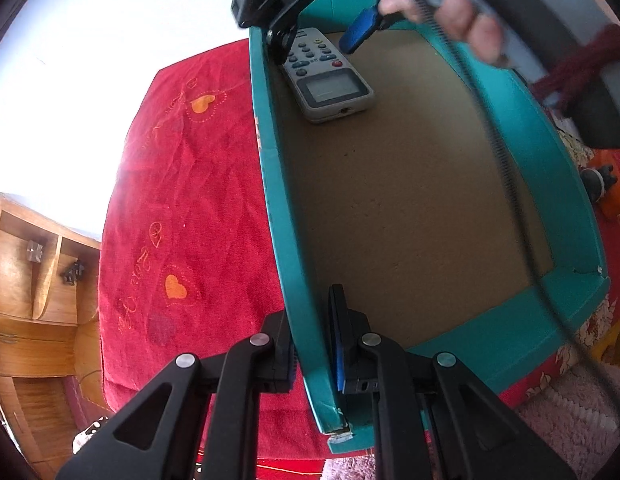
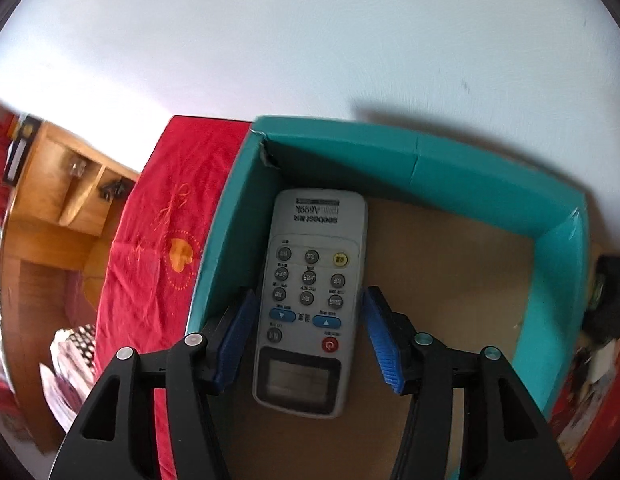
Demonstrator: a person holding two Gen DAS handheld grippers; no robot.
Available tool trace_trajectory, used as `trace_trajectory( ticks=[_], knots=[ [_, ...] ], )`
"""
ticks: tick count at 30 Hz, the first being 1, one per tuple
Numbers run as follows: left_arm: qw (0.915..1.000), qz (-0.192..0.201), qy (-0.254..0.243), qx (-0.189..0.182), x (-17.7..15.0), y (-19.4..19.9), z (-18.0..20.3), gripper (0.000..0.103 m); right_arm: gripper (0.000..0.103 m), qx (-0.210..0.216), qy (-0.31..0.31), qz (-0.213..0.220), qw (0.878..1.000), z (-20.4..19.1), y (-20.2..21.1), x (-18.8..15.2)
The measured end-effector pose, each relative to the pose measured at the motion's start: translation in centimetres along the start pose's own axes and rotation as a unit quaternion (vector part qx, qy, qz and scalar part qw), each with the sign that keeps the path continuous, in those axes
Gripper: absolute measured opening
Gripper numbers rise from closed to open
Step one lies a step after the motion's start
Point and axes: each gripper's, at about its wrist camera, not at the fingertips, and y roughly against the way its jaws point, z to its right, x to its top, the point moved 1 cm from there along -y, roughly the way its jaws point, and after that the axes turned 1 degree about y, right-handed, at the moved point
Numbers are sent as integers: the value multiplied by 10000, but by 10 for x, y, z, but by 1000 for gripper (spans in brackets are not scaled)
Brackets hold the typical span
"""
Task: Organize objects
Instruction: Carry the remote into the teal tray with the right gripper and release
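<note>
A grey remote control (image 2: 310,296) with a small screen lies flat on the brown floor of a teal box (image 2: 430,160), against its left wall. My right gripper (image 2: 310,336) is open, its blue pads on either side of the remote with small gaps. In the left wrist view the remote (image 1: 328,76) lies at the far end of the box. My left gripper (image 1: 312,344) is shut on the near left wall of the teal box (image 1: 282,216), one finger inside and one outside. The right gripper (image 1: 322,40) shows over the remote, with the hand behind it.
The box rests on a red heart-patterned cloth (image 1: 182,184). Wooden shelves (image 1: 34,264) stand to the left. A dark toy on an orange object (image 1: 602,188) sits beside the box's right wall. A coiled cable (image 1: 506,184) hangs across the box. A pink rug (image 1: 566,420) lies below.
</note>
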Motion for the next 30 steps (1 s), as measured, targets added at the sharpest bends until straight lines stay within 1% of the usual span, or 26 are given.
trace_trajectory(
  ticks=[4, 7, 8, 10, 12, 13, 14, 15, 18, 22, 27, 30],
  knots=[
    [10000, -5, -13, -9, 1, -1, -2, 11, 58, 59, 548, 42, 9985, 4, 22, -11],
    [10000, -15, -19, -12, 3, -1, -3, 11, 58, -12, 1067, -115, 9942, 6, 28, -25],
    [10000, -18, -21, -11, 3, -1, -3, 11, 58, -94, 1221, -195, 9923, 8, 29, -32],
    [10000, -24, -23, -8, 3, -2, -3, 11, 56, -288, 1515, -337, 9875, 12, 30, -46],
    [10000, -29, -26, -4, 3, -2, -3, 11, 47, -363, 1790, -463, 9821, 13, 25, -57],
    [10000, -29, -26, -3, 4, -2, -3, 11, 45, -387, 1871, -498, 9803, 13, 24, -61],
    [10000, -28, -24, -4, 3, -2, -3, 11, 39, -414, 1949, -531, 9785, 12, 20, -63],
    [10000, -29, -23, -4, 4, -2, -3, 11, 36, -420, 2026, -560, 9768, 10, 16, -65],
    [10000, -34, -27, 1, 4, -3, -2, 11, 32, -375, 2171, -501, 9741, 3, 8, -64],
    [10000, -37, -30, 4, 4, -3, -2, 11, 32, -383, 2393, -231, 9699, -9, 4, -58],
    [10000, -38, -26, 4, 4, -3, -2, 11, 32, -304, 2405, -144, 9701, -26, -2, -55],
    [10000, -37, -22, 2, 4, -3, -1, 11, 32, -329, 2437, -108, 9692, -38, -6, -55]
  ],
)
